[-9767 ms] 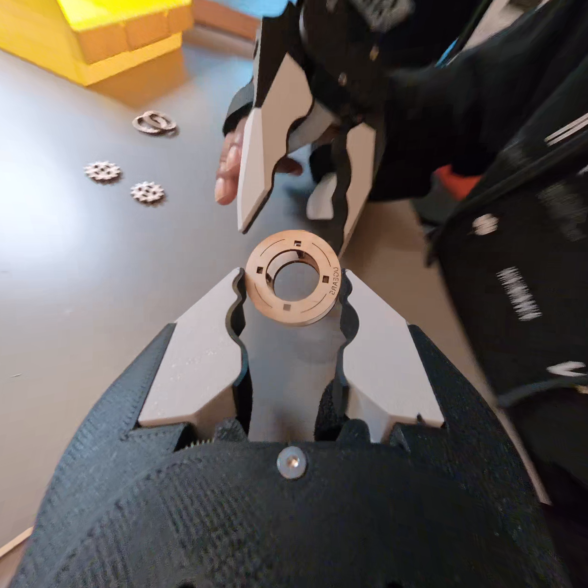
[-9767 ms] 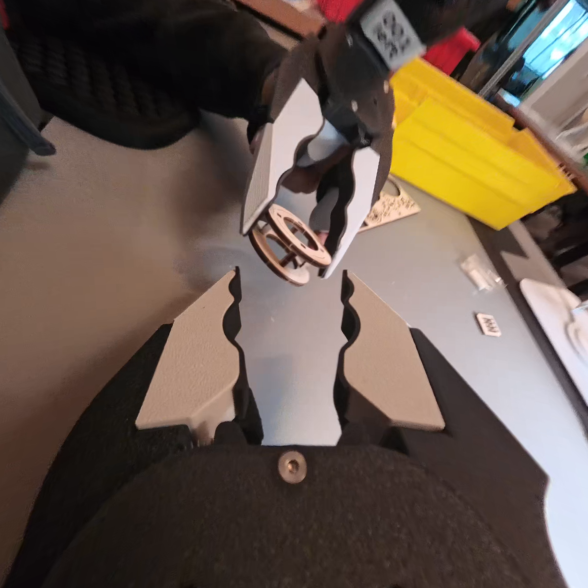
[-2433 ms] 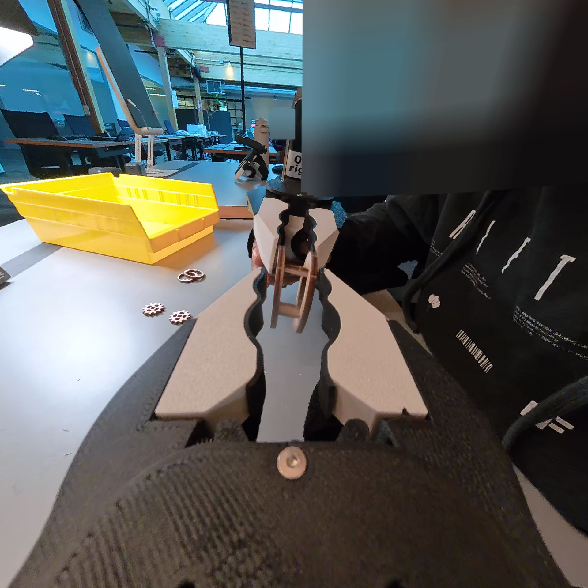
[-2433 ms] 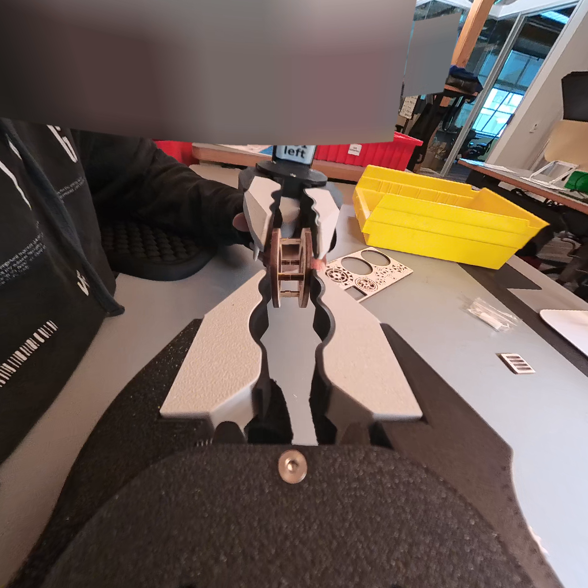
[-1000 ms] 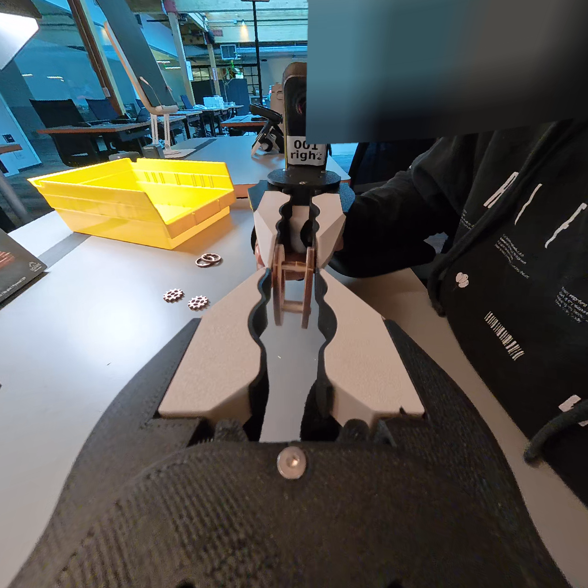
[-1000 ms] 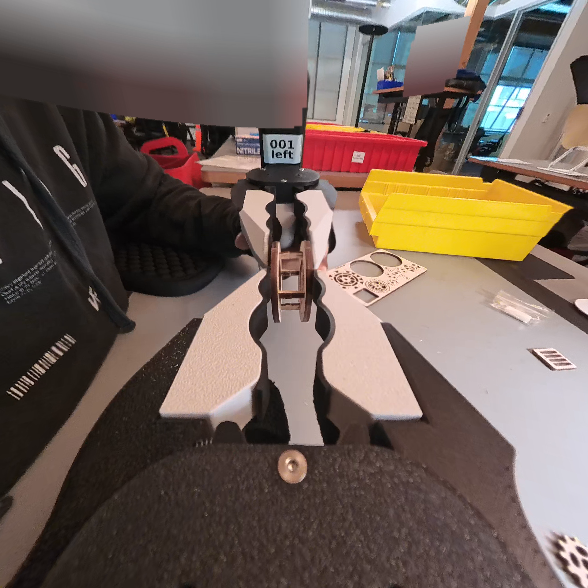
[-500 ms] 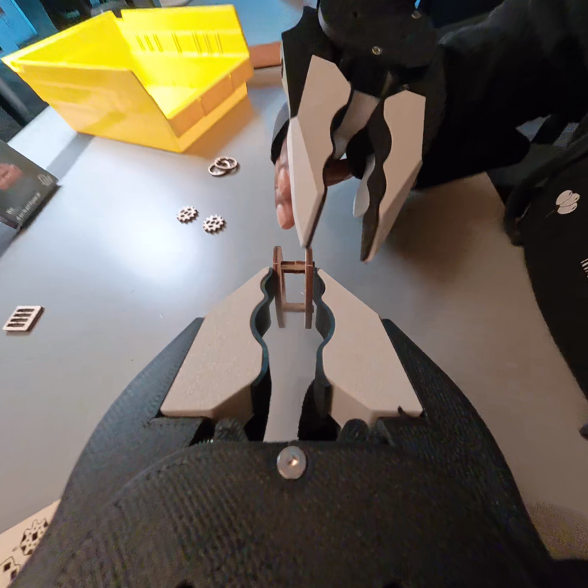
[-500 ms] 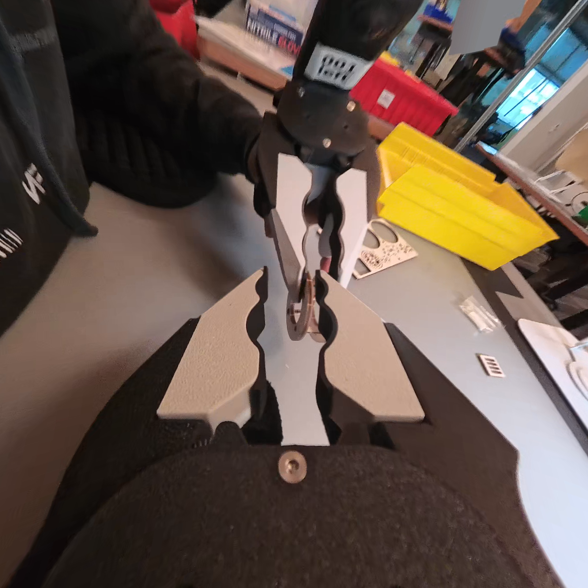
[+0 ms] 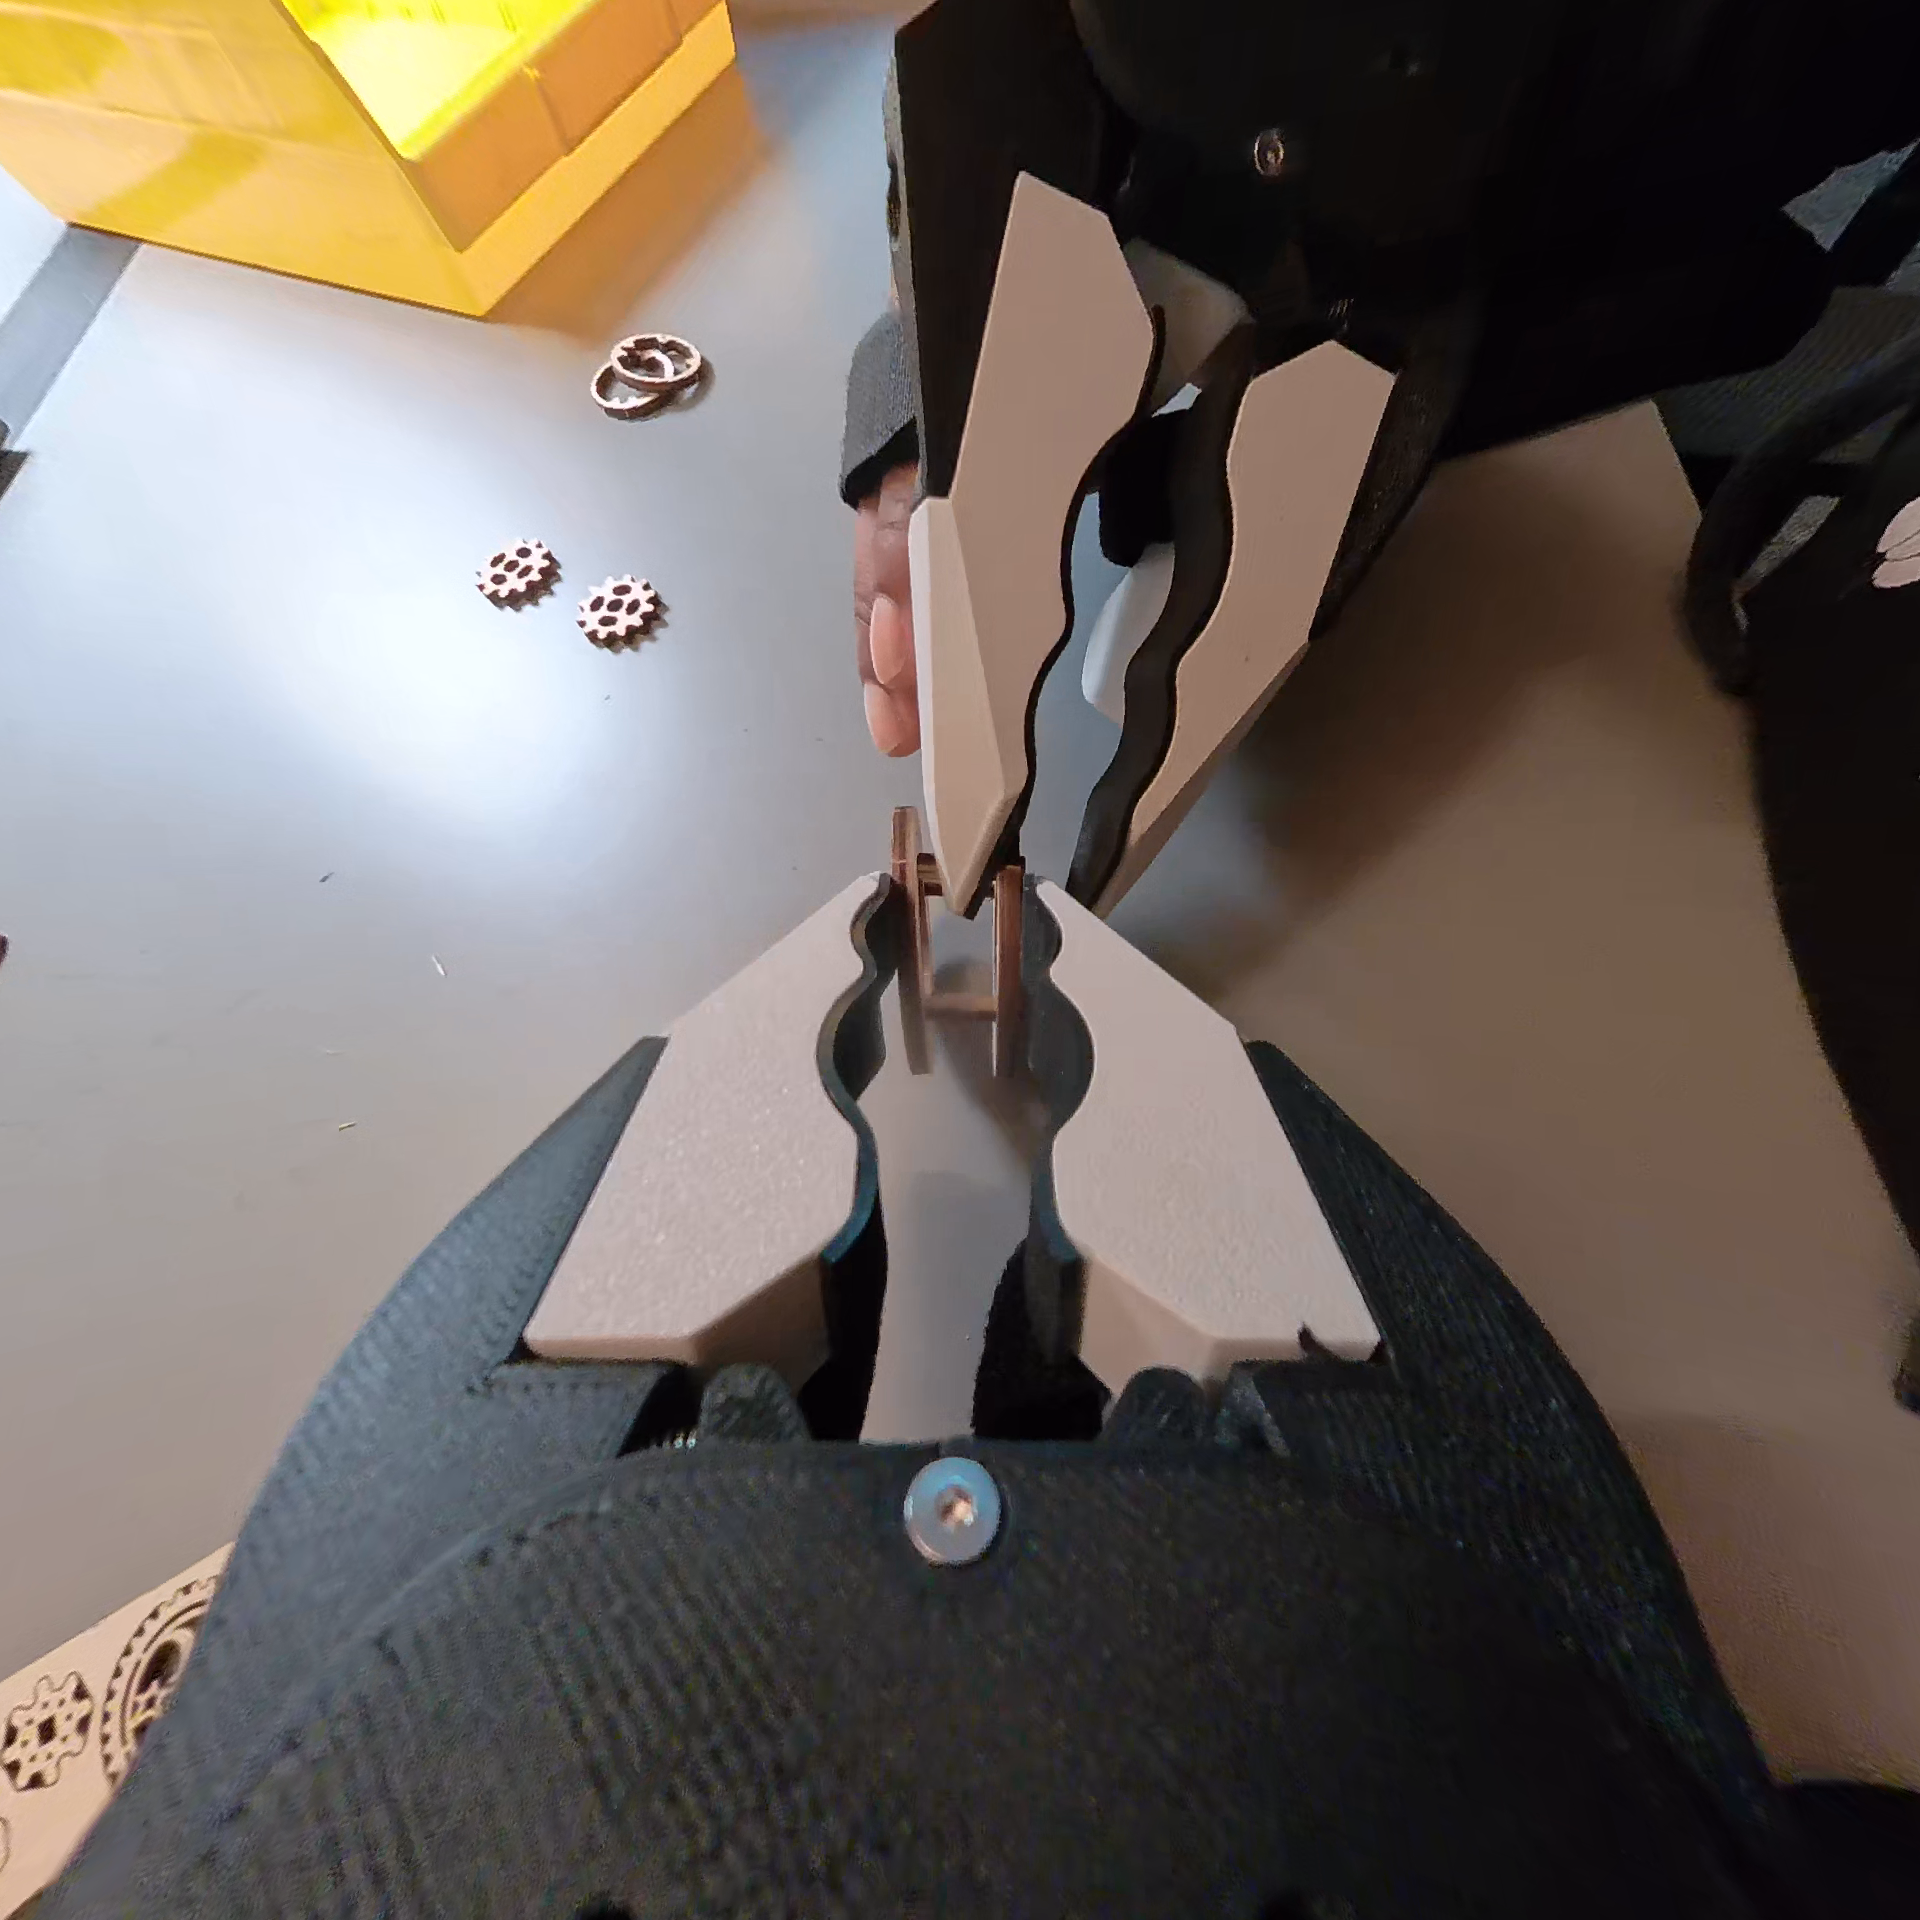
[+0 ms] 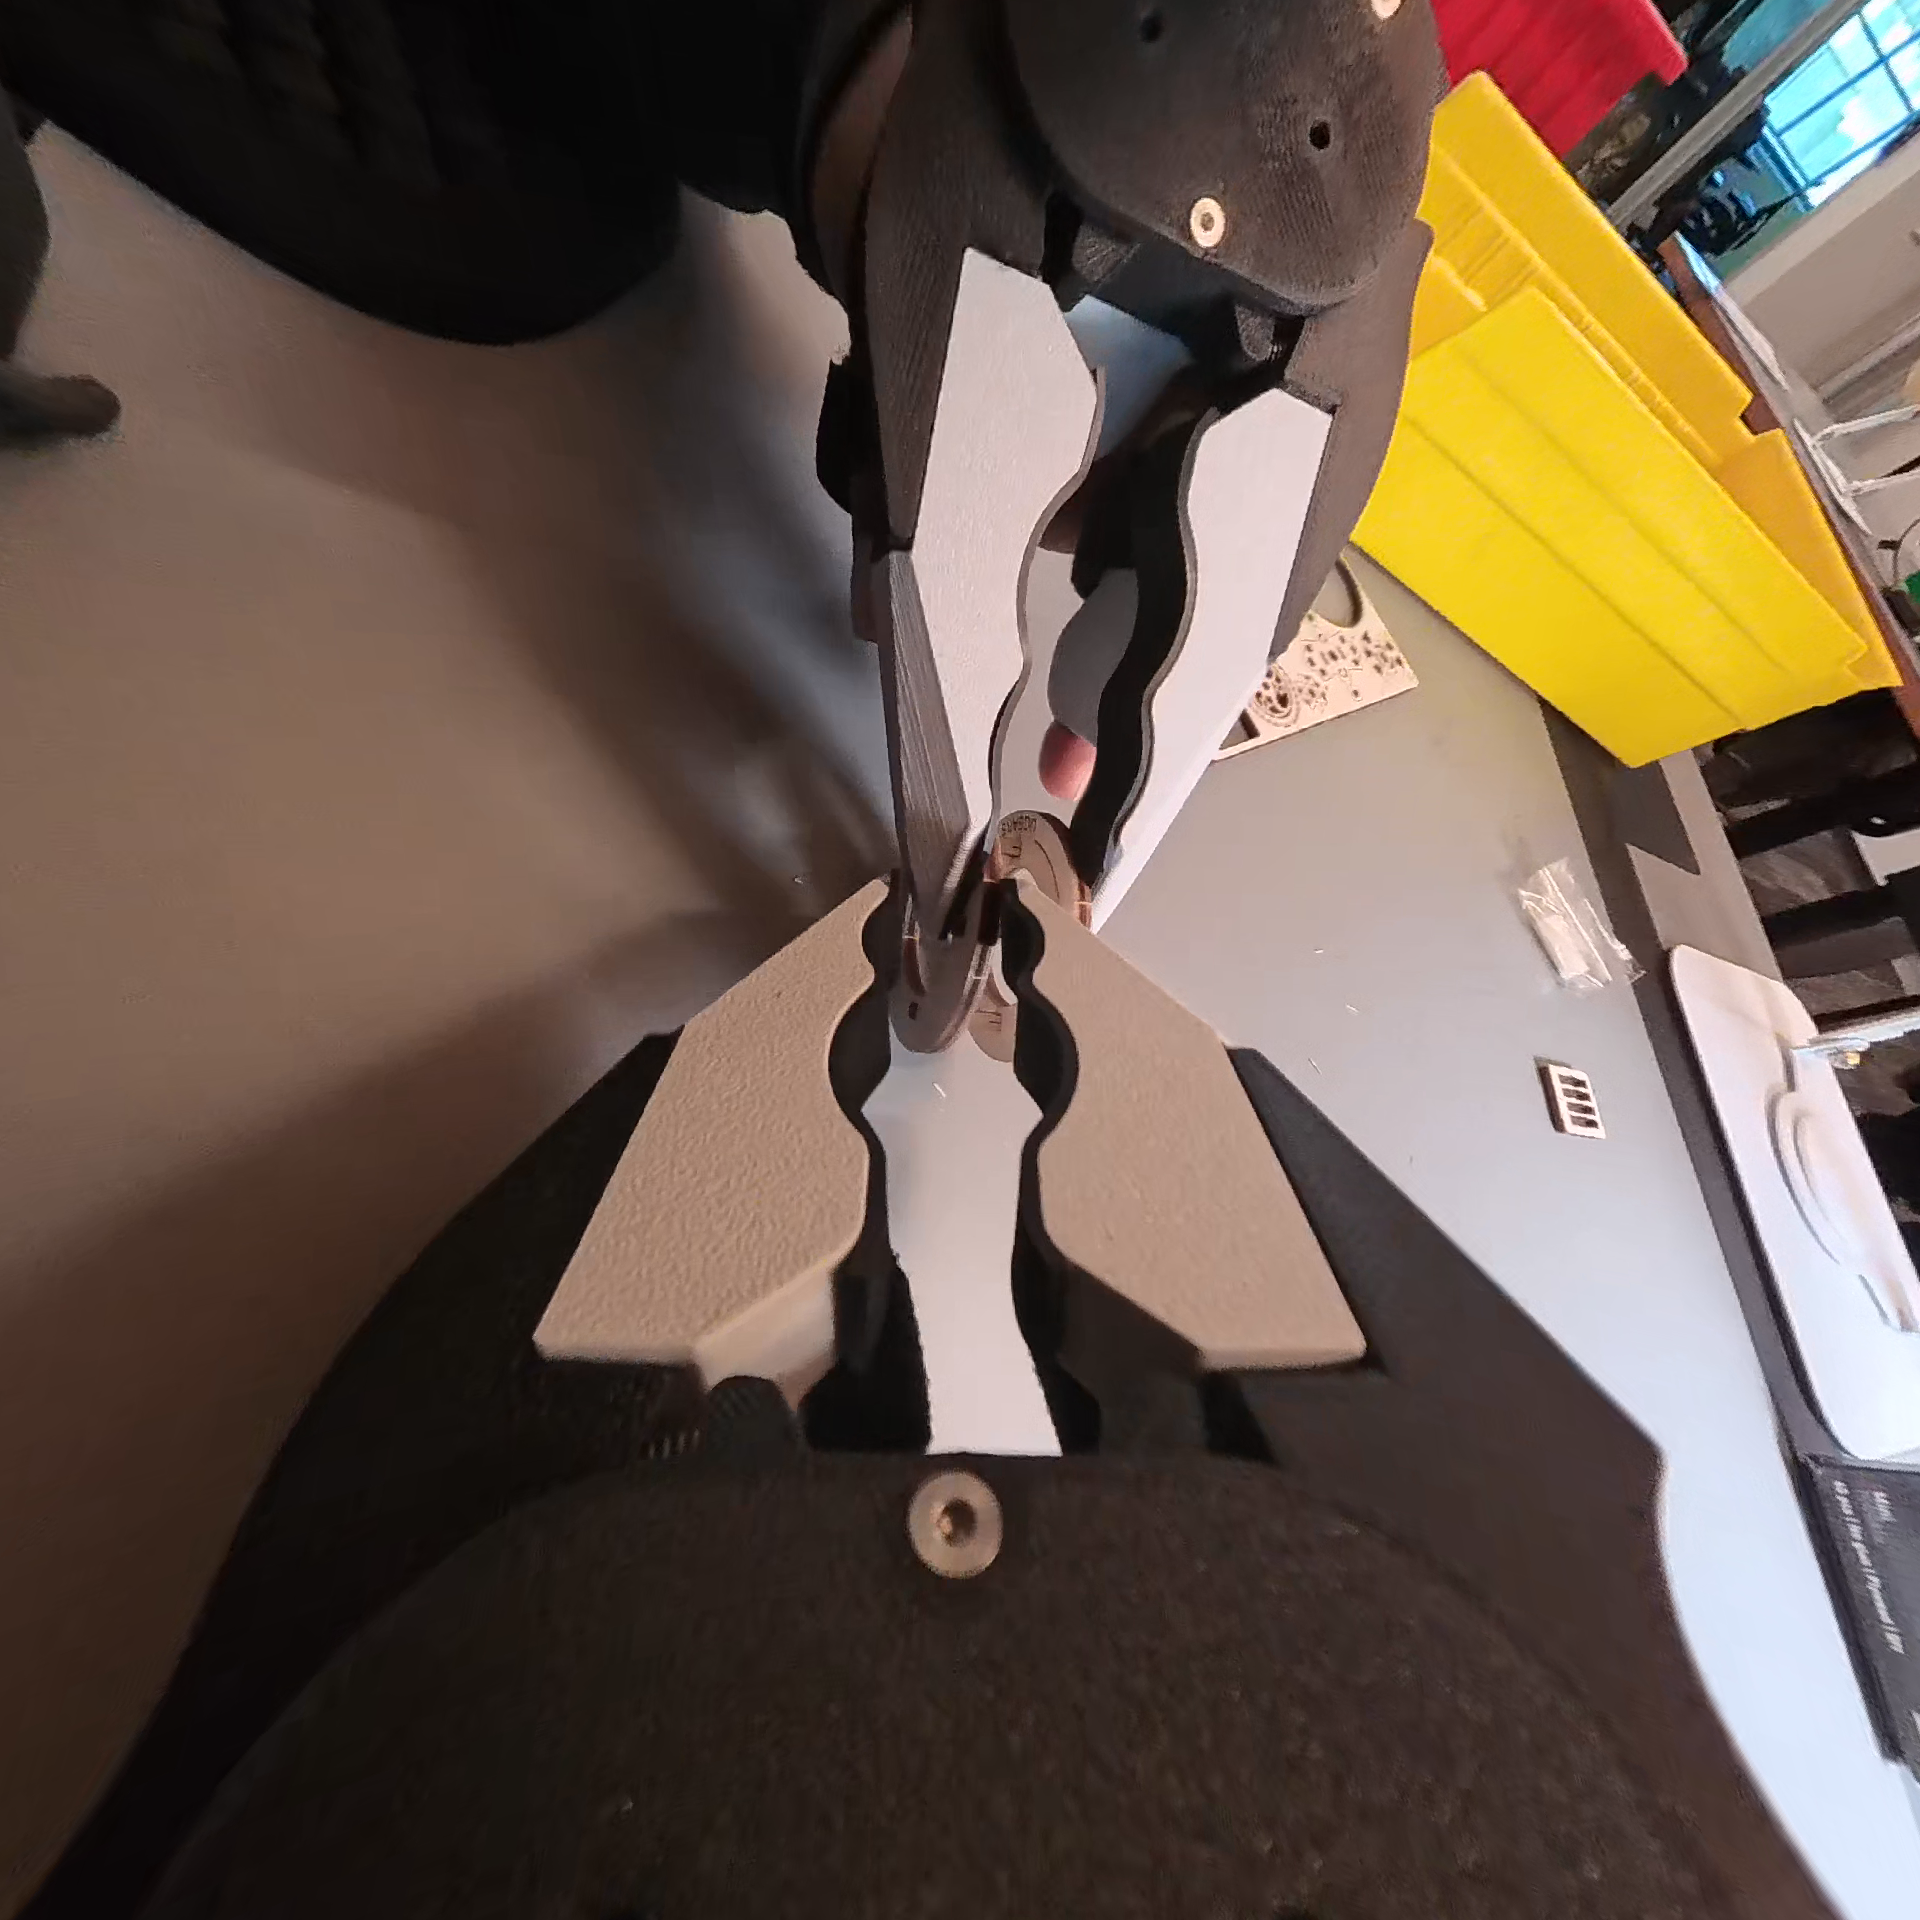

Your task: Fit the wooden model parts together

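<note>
Since 0.5 s ago, right hand-held gripper (image 9: 1023, 888) has come down; one fingertip sits between the discs of the wooden spool (image 9: 961, 971), jaws spread, gripping nothing. Left hand-held gripper (image 9: 958, 914) stays clenched on the spool, held above the grey worktop (image 9: 312, 831). Two gears (image 9: 569, 603), two rings (image 9: 649, 376) and yellow bin (image 9: 364, 135) lie beyond.

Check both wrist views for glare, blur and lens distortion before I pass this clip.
Left wrist view: bright glare patch on the table; yellow bin overexposed and soft; spool fairly sharp. Right wrist view: motion smear around the spool and on the tabletop; yellow bin sharp but tilted by wide-angle distortion.
</note>
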The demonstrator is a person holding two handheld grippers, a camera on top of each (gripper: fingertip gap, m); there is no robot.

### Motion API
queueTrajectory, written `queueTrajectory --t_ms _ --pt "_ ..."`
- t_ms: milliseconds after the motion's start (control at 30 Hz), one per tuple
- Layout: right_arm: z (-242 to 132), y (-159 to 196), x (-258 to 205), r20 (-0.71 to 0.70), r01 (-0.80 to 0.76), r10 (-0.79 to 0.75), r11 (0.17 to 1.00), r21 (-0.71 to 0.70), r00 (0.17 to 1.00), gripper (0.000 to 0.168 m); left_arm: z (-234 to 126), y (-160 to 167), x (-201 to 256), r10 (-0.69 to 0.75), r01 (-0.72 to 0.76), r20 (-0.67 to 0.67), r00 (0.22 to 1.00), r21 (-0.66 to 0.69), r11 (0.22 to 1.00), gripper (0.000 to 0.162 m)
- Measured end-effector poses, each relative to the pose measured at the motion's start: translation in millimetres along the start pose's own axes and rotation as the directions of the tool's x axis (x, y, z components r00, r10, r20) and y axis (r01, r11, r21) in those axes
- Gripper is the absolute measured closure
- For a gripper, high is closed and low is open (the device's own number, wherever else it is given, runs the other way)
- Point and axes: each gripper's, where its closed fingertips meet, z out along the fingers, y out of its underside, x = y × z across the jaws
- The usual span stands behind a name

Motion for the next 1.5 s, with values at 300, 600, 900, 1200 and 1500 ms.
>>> queueTrajectory --t_ms 300,600,900,1200,1500 --pt "-9.7 -10.0 7.7 0.001 -0.09 0.09 0.991 0.104 0.996 0.15 0.2 -0.2 0.5 -0.024 0.025 -0.019 1.0 0.018 1.0 0.141" --pt "-14.3 -3.3 16.0 0.11 -0.336 0.322 0.929 0.158 0.94 0.144 -11.3 -19.9 2.7 -0.089 0.108 -0.112 0.99 0.174 0.979 0.141" --pt "-18.5 -9.2 19.0 0.133 -0.381 0.363 0.911 0.156 0.922 0.147 -17.0 -28.0 3.4 -0.109 0.144 -0.153 0.982 0.238 0.961 0.141" --pt "-17.3 -9.0 20.8 0.13 -0.401 0.384 0.904 0.15 0.914 0.147 -17.9 -27.9 2.5 -0.113 0.151 -0.157 0.981 0.251 0.956 0.14" --pt "-16.2 -6.3 22.6 0.086 -0.361 0.352 0.92 0.151 0.932 0.147 -17.1 -29.7 -0.3 -0.156 0.194 -0.158 0.975 0.264 0.945 0.139"
